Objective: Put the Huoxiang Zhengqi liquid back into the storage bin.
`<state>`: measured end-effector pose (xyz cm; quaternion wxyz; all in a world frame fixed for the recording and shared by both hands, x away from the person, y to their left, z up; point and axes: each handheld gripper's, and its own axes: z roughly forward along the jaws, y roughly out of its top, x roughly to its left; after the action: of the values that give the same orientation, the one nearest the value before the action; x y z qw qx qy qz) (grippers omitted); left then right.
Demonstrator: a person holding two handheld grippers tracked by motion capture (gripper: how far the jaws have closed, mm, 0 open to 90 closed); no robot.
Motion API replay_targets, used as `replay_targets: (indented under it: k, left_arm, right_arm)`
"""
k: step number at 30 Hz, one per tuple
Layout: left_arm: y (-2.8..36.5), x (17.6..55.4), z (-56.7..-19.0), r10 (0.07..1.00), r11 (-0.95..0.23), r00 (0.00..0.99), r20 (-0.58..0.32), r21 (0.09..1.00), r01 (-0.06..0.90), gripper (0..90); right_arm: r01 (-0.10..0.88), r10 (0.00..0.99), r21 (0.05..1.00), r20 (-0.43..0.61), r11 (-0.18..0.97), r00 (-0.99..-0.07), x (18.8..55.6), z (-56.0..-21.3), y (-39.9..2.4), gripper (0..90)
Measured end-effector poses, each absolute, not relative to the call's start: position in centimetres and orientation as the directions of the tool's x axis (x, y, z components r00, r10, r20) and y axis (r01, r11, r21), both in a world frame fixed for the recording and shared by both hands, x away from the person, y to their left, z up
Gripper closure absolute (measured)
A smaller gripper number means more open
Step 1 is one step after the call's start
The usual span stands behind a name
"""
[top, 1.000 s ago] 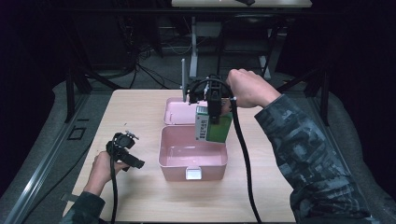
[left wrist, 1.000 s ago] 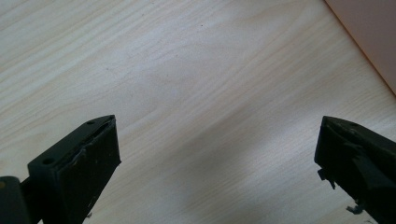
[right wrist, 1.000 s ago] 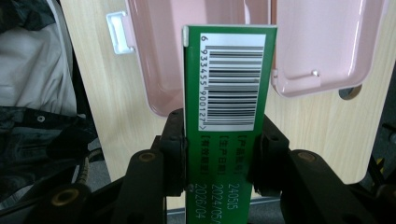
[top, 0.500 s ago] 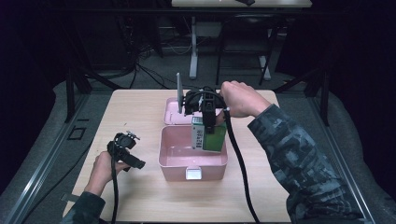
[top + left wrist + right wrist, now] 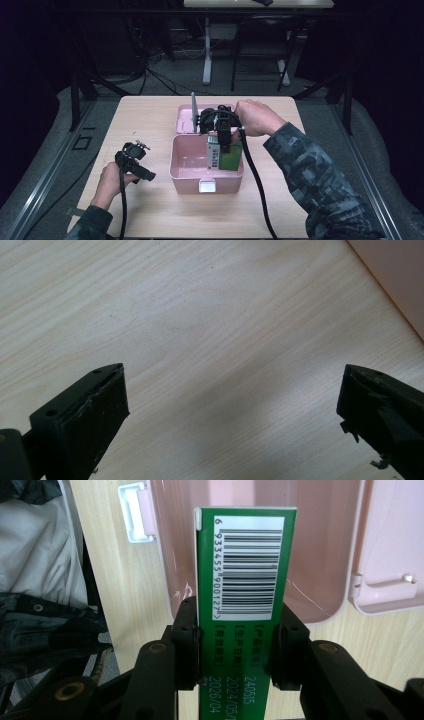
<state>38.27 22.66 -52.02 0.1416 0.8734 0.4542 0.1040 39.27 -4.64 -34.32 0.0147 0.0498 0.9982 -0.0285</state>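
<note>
Right gripper [image 5: 223,145] clamps one green carton [image 5: 245,595] (barcoded) over one pink box [image 5: 186,167]; left gripper [image 5: 232,405] gapes empty.

A pale wooden table [image 5: 150,115] carries an open pink box [image 5: 186,170], lid apparently attached.
</note>
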Motion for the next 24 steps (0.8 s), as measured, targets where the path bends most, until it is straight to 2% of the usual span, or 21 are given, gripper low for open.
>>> replay_targets:
  k: [9, 15, 24]
  left_arm:
    - [22.7, 38.3, -52.1, 0.823, -0.546, 0.565, 0.052, 0.34, 0.765, 0.2]
    - [22.7, 38.3, -52.1, 0.821, -0.55, 0.568, 0.055, 0.339, 0.763, 0.2]
    - [22.7, 38.3, -52.2, 0.821, -0.55, 0.568, 0.049, 0.336, 0.765, 0.2]
  right_arm:
    - [0.106, 0.105, -0.071, -0.026, 0.992, -0.994, 39.3, -36.5, -4.5, 62.8]
    - [0.067, 0.065, -0.073, -0.022, 0.995, -0.998, 39.0, -37.5, -4.5, 62.7]
    - [0.058, 0.056, -0.081, -0.022, 0.995, -0.998, 38.8, -38.8, -4.6, 62.6]
